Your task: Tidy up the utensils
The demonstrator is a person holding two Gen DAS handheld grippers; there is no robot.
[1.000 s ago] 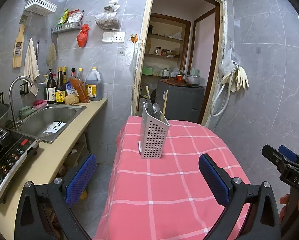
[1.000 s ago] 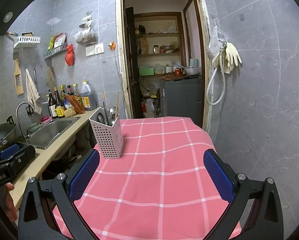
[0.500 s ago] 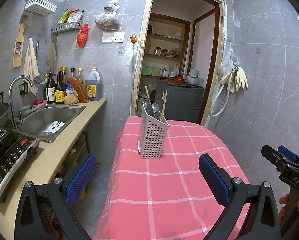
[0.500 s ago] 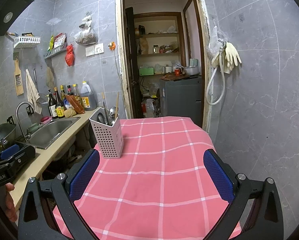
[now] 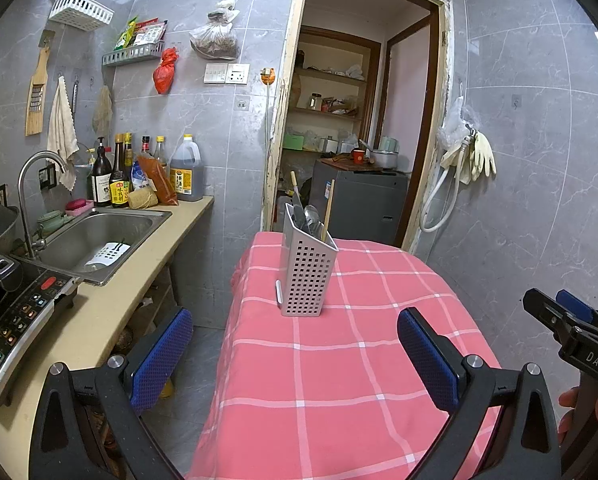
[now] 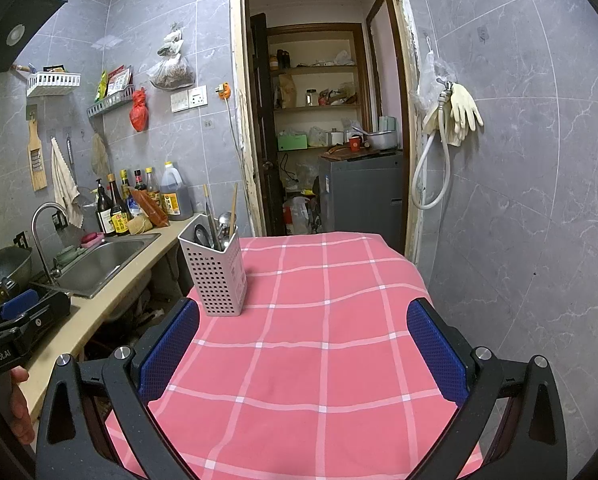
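A grey perforated utensil holder [image 5: 307, 270] stands upright on the pink checked tablecloth [image 5: 339, 360], near its far left side. It holds spoons, a knife and chopsticks [image 5: 328, 210]. It also shows in the right wrist view [image 6: 215, 270]. My left gripper [image 5: 293, 344] is open and empty, held back from the holder above the table's near left edge. My right gripper [image 6: 303, 344] is open and empty above the table's near side, with the holder ahead to the left. Each gripper shows at the edge of the other's view.
A counter [image 5: 111, 320] on the left carries a steel sink [image 5: 99, 240], an induction cooker [image 5: 15, 312] and several bottles [image 5: 119, 176]. A narrow floor gap lies between counter and table. A doorway [image 5: 351, 140] opens behind. Gloves and a hose [image 5: 471, 160] hang on the right wall.
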